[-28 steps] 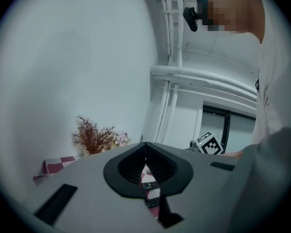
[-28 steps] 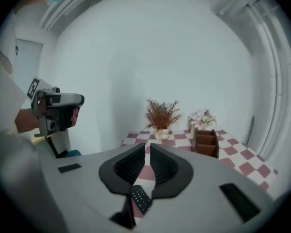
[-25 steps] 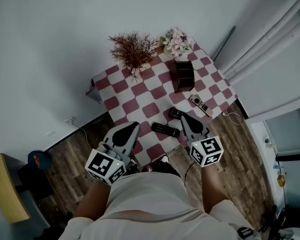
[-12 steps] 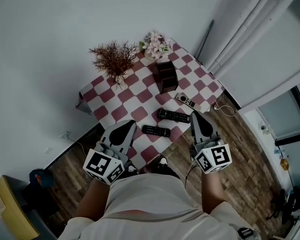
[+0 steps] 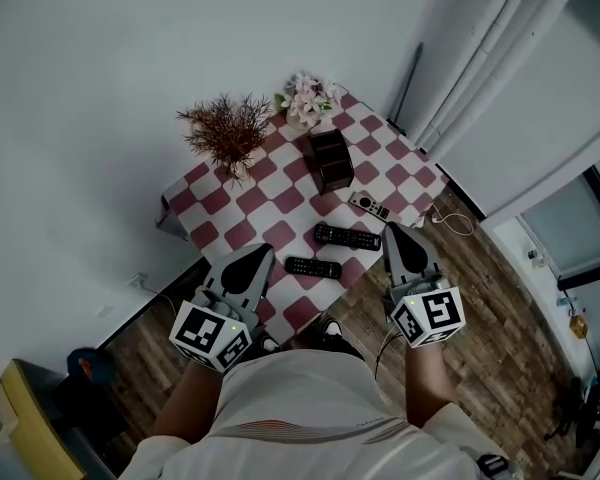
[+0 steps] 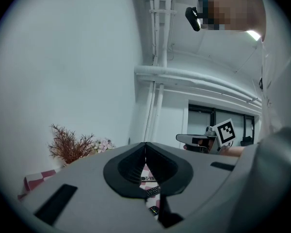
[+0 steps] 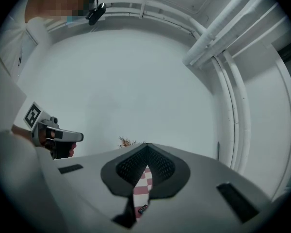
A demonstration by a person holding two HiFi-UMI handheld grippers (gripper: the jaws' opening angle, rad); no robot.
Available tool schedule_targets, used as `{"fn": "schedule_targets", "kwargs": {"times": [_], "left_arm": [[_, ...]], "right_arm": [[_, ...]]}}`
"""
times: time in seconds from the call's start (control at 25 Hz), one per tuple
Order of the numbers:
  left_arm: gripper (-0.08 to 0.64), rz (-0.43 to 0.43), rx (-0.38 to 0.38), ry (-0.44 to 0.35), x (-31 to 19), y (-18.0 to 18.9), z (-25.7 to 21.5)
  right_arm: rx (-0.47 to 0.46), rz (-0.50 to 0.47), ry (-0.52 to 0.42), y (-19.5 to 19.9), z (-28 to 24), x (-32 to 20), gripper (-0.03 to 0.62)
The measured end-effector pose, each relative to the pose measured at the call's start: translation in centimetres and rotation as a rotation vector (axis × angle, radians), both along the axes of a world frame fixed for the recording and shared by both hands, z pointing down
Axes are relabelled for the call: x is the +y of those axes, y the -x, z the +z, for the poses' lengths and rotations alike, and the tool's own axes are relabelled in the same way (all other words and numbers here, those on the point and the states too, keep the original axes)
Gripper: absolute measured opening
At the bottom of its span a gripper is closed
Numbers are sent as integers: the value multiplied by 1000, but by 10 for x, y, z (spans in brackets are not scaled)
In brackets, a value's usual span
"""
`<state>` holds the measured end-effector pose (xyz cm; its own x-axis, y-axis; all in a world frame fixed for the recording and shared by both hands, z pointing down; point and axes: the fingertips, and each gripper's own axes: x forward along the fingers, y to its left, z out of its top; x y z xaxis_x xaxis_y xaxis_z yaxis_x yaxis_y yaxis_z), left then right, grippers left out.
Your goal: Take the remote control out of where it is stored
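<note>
Well, head view: white remote (image 5: 368, 206), far black remote (image 5: 347, 236) and near black remote (image 5: 313, 267) are laid out on the table (image 5: 212, 204), between the holder (image 5: 332, 160) and the near edge. Left gripper view: left gripper (image 6: 145, 147) pressed together, nothing held. Right gripper view: right gripper (image 7: 146, 147) likewise. Jaws should be opened before any further reach.
</note>
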<state>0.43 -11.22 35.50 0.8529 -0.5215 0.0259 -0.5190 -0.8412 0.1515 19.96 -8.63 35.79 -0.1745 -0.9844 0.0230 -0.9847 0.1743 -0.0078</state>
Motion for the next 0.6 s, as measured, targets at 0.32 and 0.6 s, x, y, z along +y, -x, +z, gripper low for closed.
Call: {"fn": "schedule_targets", "kwargs": {"times": [0.32, 0.6], "left_arm": [[9, -5, -4, 7, 3, -5, 4], [9, -7, -3, 10, 7, -12, 3]], "right_arm": [[-20, -6, 17, -6, 1, -2, 14], [-23, -22, 24, -10, 2, 0, 14]]}}
